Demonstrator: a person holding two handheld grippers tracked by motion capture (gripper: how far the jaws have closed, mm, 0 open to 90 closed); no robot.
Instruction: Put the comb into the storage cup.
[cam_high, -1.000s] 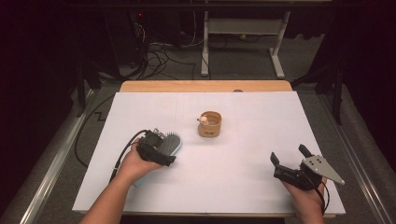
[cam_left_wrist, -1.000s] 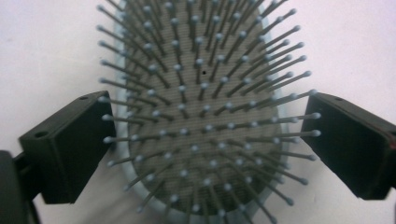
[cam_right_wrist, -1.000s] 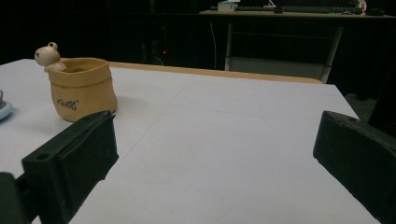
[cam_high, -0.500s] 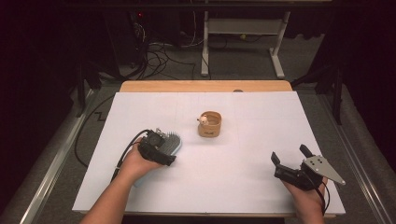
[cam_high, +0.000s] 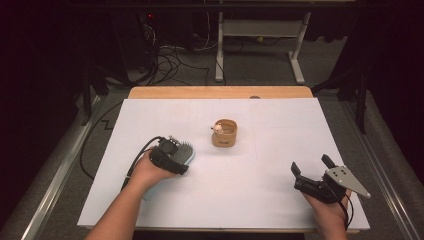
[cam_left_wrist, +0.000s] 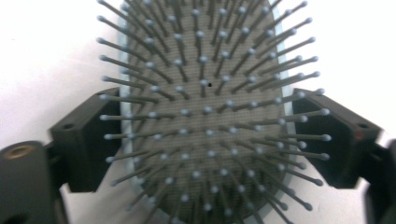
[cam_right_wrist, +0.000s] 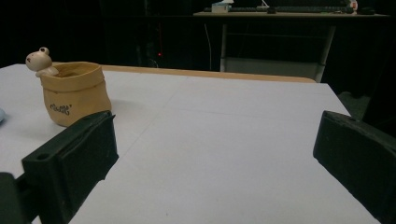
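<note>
A light-blue hairbrush (cam_high: 187, 151) lies bristles-up on the white table sheet (cam_high: 250, 200) at the left. My left gripper (cam_high: 179, 157) reaches over it from the person's left hand. In the left gripper view the brush head (cam_left_wrist: 205, 84) sits between the two black jaws. They have just been closing and now meet its rim on both sides. My right gripper (cam_high: 310, 163) rests near the front right corner, open with nothing between its jaws (cam_right_wrist: 215, 126). A small tan pot (cam_high: 225, 134) with a frog figure (cam_right_wrist: 39, 59) on its rim stands mid-table.
The pot (cam_right_wrist: 74, 95) is left of and beyond the right gripper. A wooden table edge (cam_high: 220, 92) runs along the back. Cables (cam_high: 170, 60) and a white desk frame (cam_high: 260, 30) lie on the dark floor beyond. Black cable trails from the left gripper off the left side.
</note>
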